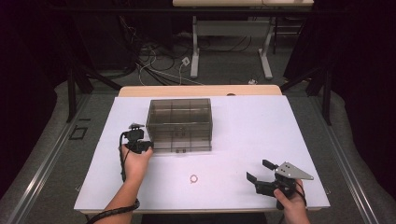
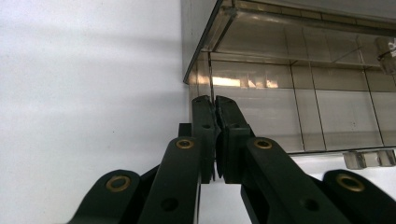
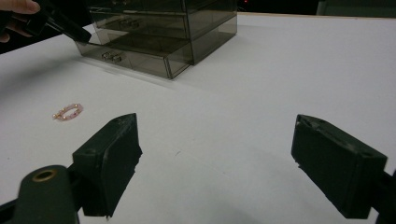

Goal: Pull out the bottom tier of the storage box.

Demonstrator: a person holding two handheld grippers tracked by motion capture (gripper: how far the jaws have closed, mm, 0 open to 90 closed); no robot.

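**Q:** Two grippers are seen on the white table (image 1: pixel 252 126), right? How are they set, and can any writing be read?

**A:** Yep. The left gripper (image 1: pixel 138 145) is held at the front left corner of a smoky clear plastic drawer organizer (image 1: pixel 180 123). In the left gripper view its jaws are pressed together, tips right at the box's corner edge (image 2: pixel 210 70); whether anything thin is caught between them can't be told. The right gripper (image 1: pixel 259 173) is held low near the front right of the table, well apart from the box, with its jaws spread wide and nothing between them. A grey three-cornered plate (image 1: pixel 294 171) is carried on top of it.

**Q:** And the little ring thing?

**A:** A small beaded bracelet (image 3: pixel 68 112), pinkish with gold-looking beads, is laid flat on the table between the two hands, in front of the box and touching neither gripper. In the high view it is seen at (image 1: pixel 194 178).

**Q:** Labels?

**A:** No readable brand or lettering can be made out on the box or grippers. Small clear handles (image 3: pixel 110 56) are seen on the drawer fronts, and the bottom drawer looks pulled out slightly.
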